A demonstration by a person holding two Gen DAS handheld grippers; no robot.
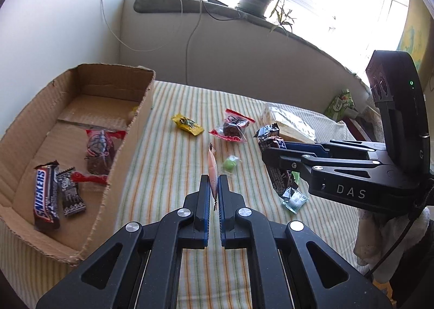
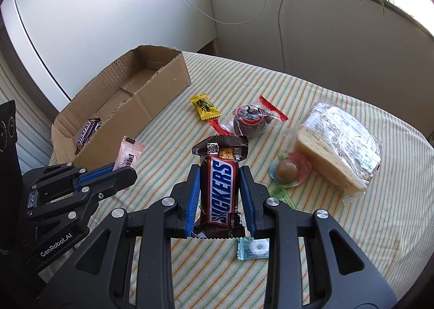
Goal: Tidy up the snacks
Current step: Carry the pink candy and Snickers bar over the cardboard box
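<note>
A: What's in the cardboard box (image 1: 81, 130), far left on the striped surface (image 1: 173, 173)?
B: A red-ended cake packet (image 1: 100, 154), a Snickers bar (image 1: 44, 195), a small dark bar (image 1: 71, 195)
A: And the jaws?
B: Left gripper (image 1: 214, 187) closed on a thin pink packet (image 1: 212, 170); right gripper (image 2: 219, 187) grips another Snickers (image 2: 221, 184), above the surface

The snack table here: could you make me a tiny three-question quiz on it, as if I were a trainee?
1. True or false: the cardboard box already holds a Snickers bar.
2. What does the right gripper hold?
A. sandwich
B. Snickers bar
C. yellow candy
3. Fill in: the left gripper pinches a thin ____ sachet.

Key: 1 true; 2 B; 3 pink.
</note>
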